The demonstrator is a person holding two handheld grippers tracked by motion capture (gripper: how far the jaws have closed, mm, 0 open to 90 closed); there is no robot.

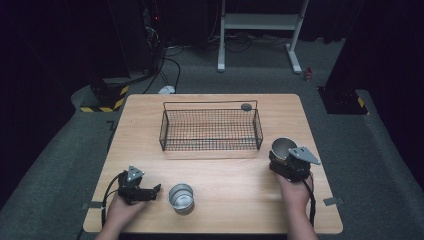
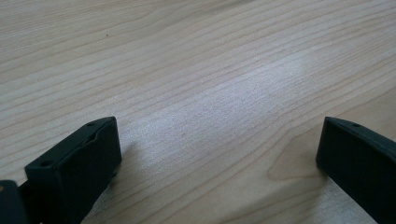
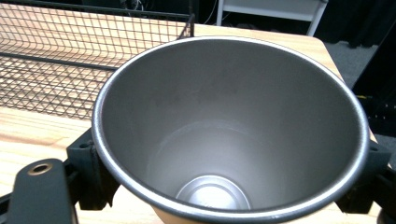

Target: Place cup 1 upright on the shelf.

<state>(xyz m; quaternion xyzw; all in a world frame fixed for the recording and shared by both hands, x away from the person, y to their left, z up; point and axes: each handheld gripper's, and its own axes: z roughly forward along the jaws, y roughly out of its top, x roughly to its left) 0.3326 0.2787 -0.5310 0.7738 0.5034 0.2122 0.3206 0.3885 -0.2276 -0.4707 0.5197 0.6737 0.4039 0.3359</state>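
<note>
Right gripper view shows the right gripper (image 3: 224, 186) pinching a grey conical metal cup (image 3: 229, 130) by its outer walls near the table's right edge; judged light, rigid, slippery.

This looks like a lab or test room set up for recording. A lone wooden tabletop (image 1: 215, 200) stands on grey carpet (image 1: 45, 165) in the middle of the frame, ringed by black curtains (image 1: 45, 45). Cables (image 1: 167, 65) run across the floor at upper left toward dark equipment (image 1: 150, 25). Yellow-black hazard tape (image 1: 107, 100) marks stand bases at left and right. A white frame (image 1: 260, 30) stands at the top centre, behind the tabletop.
</note>
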